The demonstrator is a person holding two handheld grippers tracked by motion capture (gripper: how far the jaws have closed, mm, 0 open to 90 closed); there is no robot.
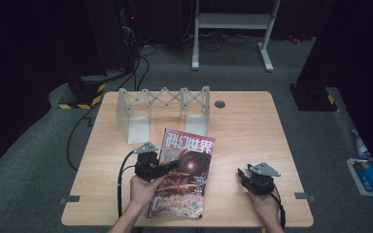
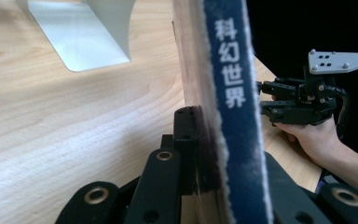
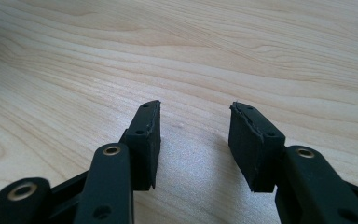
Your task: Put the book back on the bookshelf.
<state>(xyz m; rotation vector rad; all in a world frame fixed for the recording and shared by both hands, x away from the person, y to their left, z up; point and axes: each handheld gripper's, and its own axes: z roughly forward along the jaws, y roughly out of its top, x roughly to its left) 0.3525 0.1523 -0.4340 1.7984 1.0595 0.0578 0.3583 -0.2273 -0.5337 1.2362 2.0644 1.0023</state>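
You are pinching one magazine (image 1: 184,174) by its spine edge with your left gripper (image 1: 167,167), jaws clamped on it, at the table's (image 1: 243,126) six o'clock. It looks light, floppy and glossy, so grip near the spine. Your right gripper (image 1: 245,175) is resting with jaws apart at four o'clock. One folding rack (image 1: 162,104) is standing at twelve.

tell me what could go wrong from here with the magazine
1. The left gripper clamps the magazine only at its spine edge, so the floppy pages could sag or slip out if it is lifted.
2. The metal book rack stands just beyond the magazine; pushing forward might knock it.
3. The right gripper rests open on the table, apart from the magazine, giving no support.
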